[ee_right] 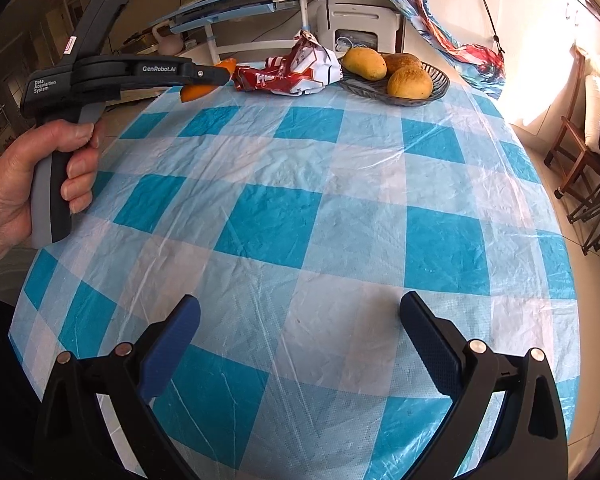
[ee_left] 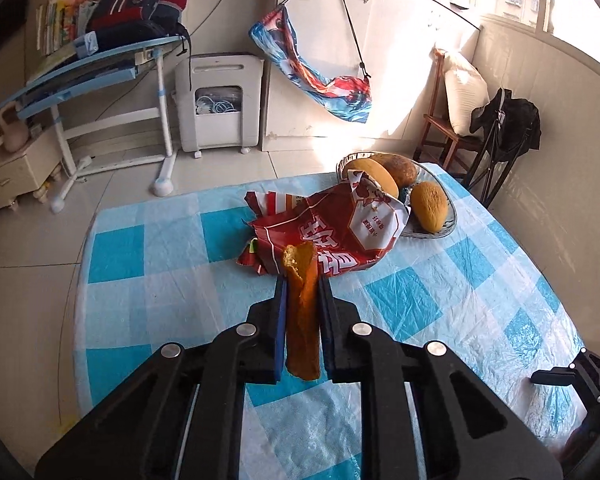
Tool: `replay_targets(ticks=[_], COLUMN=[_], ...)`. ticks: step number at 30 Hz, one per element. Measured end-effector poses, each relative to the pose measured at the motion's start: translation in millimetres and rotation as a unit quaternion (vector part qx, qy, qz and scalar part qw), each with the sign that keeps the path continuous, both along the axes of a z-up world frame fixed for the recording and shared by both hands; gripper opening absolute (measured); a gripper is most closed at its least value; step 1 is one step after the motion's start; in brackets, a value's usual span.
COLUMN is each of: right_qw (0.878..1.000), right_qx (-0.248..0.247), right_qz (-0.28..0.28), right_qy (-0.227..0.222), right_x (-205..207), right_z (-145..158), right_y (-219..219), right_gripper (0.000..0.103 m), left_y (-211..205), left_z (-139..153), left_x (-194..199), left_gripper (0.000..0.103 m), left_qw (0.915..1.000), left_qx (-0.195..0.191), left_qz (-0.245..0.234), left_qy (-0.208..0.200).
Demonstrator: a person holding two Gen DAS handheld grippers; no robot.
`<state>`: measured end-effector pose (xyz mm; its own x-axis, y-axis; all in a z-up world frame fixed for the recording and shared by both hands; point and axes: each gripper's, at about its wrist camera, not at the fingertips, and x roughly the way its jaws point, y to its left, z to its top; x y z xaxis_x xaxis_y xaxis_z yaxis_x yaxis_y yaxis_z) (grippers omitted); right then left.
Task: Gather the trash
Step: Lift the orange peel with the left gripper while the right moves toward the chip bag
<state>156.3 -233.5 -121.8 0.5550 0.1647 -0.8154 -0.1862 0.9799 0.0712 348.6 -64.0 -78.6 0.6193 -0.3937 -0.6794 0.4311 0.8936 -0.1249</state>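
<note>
A person's left hand [ee_right: 40,176] grips the pistol handle of the left tongs [ee_left: 302,280], held above the checkered worktop [ee_right: 300,208] and clenched on a strip of orange peel [ee_left: 302,320]. A crumpled red snack wrapper [ee_left: 332,232] lies beside the fruit basket [ee_right: 396,88]. The right tongs [ee_right: 300,320] hang released, angled down over bare cloth.

The left gripper [ee_left: 302,284] is of black plastic, with two jointed arms on each side and round silver pins at the joints. Its fingers [ee_left: 279,320] carry dark blue pads. The right gripper [ee_right: 300,312] has the same build. From the side, white letters read "GenRobot.AI" and "Data Acquisition System". The handle is grey and black, perhaps rubber-coated. A bare hand [ee_right: 32,176] is around it.
</note>
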Motion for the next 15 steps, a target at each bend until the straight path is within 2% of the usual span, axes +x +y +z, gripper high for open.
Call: replay_targets(ticks=[3, 6, 12, 15], right_qw=[1.0, 0.999, 0.999, 0.999], right_qx=[-0.011, -0.028, -0.035, -0.035], right_qz=[0.009, 0.021, 0.031, 0.034], right_qy=[-0.001, -0.002, 0.002, 0.003], right_x=[-1.7, -3.6, -3.2, -3.6], right_z=[-1.1, -2.6, -3.2, -3.2], right_y=[6.9, 13.7, 19.3, 20.0], right_gripper=[0.096, 0.096, 0.096, 0.096], left_y=[-4.6, -19.5, -55.9, -70.0], left_z=[13.7, 17.5, 6.5, -11.6], left_x=[21.1, 51.6, 116.8, 145.0], left_gripper=[0.015, 0.015, 0.015, 0.015], left_qw=[0.9997, 0.9996, 0.9999, 0.9983], left_qx=[-0.023, -0.027, 0.005, 0.03], left_qz=[0.009, 0.01, 0.013, 0.009], left_qy=[-0.006, -0.002, 0.01, 0.048])
